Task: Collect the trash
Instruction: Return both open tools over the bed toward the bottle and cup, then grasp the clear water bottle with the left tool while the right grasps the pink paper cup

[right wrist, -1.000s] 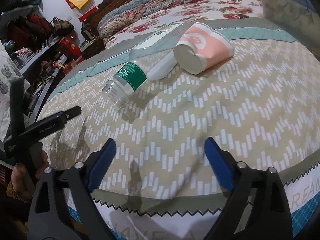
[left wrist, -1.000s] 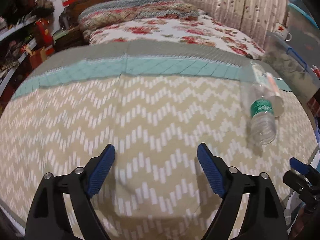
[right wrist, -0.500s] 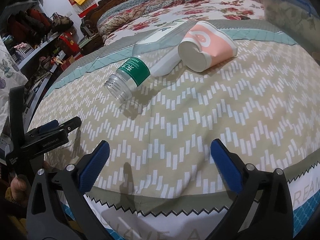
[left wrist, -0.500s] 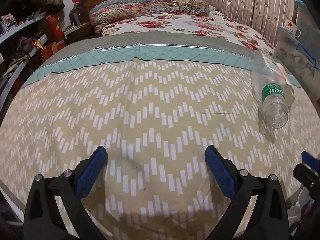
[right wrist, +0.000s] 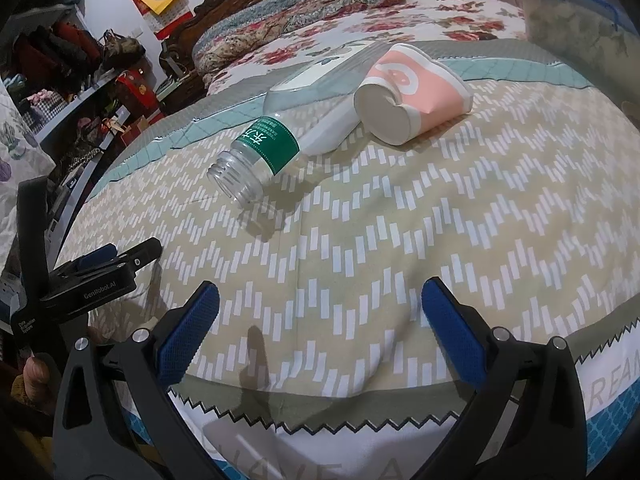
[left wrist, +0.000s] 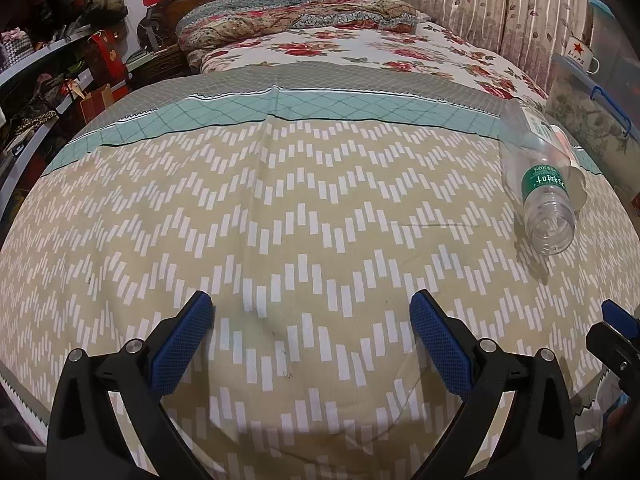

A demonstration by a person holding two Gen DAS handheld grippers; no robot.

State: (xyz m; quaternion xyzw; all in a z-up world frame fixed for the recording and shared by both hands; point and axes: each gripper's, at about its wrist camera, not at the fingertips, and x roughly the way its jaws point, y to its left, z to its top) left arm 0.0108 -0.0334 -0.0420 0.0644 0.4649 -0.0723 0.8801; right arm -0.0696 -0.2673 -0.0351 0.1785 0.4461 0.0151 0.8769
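Observation:
An empty clear plastic bottle (right wrist: 276, 148) with a green label lies on its side on the bed, cap off, mouth toward me; it also shows in the left wrist view (left wrist: 540, 176) at the right. A pink and white paper cup (right wrist: 412, 96) lies tipped over beside it, touching the bottle; in the left wrist view it is mostly hidden behind the bottle. My right gripper (right wrist: 320, 320) is open and empty, low over the bed's near edge, short of the bottle. My left gripper (left wrist: 310, 326) is open and empty over bare bedspread, left of the bottle.
The bed is covered by a beige chevron bedspread (left wrist: 280, 220) with a teal band. Folded quilts (left wrist: 296, 20) lie at the headboard. A clear storage box (right wrist: 580, 12) stands at the right. Cluttered shelves (left wrist: 48, 80) line the left side.
Both grippers have drawn back and opened a little wider. The bottle and cup have not moved on the bed.

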